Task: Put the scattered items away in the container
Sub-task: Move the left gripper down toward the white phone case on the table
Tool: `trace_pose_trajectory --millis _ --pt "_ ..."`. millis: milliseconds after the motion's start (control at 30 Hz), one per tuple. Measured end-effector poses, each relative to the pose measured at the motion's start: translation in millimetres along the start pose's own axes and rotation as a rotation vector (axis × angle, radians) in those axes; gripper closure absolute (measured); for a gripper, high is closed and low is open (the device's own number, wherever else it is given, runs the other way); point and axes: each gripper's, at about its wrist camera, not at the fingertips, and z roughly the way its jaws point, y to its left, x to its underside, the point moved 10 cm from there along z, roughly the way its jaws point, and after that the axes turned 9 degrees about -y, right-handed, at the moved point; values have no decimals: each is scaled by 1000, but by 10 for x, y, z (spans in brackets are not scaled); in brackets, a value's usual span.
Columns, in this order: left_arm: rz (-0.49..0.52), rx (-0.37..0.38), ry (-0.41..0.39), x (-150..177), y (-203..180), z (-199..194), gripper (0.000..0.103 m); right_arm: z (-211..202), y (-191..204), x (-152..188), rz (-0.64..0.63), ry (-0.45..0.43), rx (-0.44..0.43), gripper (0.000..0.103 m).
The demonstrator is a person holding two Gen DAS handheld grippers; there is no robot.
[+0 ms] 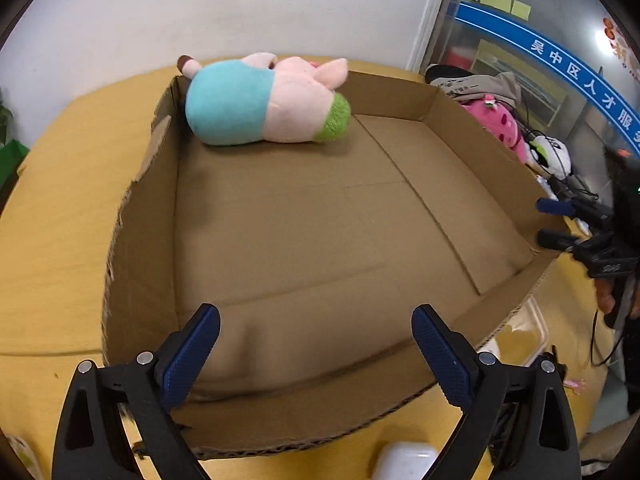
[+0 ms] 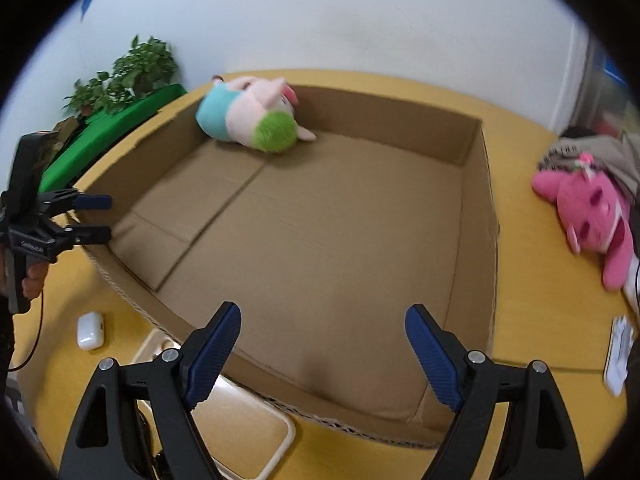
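Observation:
A shallow open cardboard box (image 1: 140, 240) (image 2: 476, 240) lies on the yellow table. In its far left corner rests a pink, blue and green plush toy (image 1: 260, 100) (image 2: 248, 120). My left gripper (image 1: 316, 320) hovers open over the box's near edge, nothing between its blue pads. At the box's right side my right gripper (image 1: 554, 222) is visible, likewise open. In the right wrist view the right gripper (image 2: 323, 320) is open and empty above the near wall, and the left gripper (image 2: 100, 218) shows at the box's left side. A pink plush (image 2: 592, 216) (image 1: 500, 124) lies on the table right of the box.
A white earbud case (image 2: 91, 330) (image 1: 404, 460) sits on the table near the box's front corner. A flat white item (image 2: 620, 352) lies at the right edge. Grey clothing (image 2: 592, 152) is behind the pink plush. A potted plant (image 2: 124, 72) stands at the back left.

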Motion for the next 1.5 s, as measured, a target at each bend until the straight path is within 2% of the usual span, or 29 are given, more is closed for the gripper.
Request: trace_pose_trajectory --millis 133,333,467,533,633,700,800,900,1067,1233,1500 --pt "-50 9 13 95 -32 -24 5 90 -56 110 49 -7 -1 17" --pt "-93 15 -38 87 -78 -148 5 -31 -106 175 59 -56 20 18" --pt "-81 -15 -172 -68 -240 -536 3 -454 138 -27 -19 -204 -7 17" --pt "-84 -40 -237 -125 -332 -731 0 -699 278 -104 -28 -272 13 16" --pt "-59 -50 -325 -162 -569 -1000 0 -899 451 -105 -13 -316 28 15" --pt "-38 -66 -350 -148 -691 -1074 0 -916 542 -53 -4 -303 40 15" --pt "-34 -78 -356 -90 -840 -1078 0 -857 664 67 -17 -261 53 15" --pt "-63 -52 -349 -22 -948 -1051 0 -803 726 172 -16 -228 47 15" --pt "-119 -2 -331 31 -1049 -1016 0 -837 674 233 25 -220 69 15" --pt "-92 -10 -332 27 -1150 -1045 0 -938 598 233 53 -235 100 15" --pt "-51 11 -313 101 -1325 -1023 0 -995 618 249 48 -240 100 15"
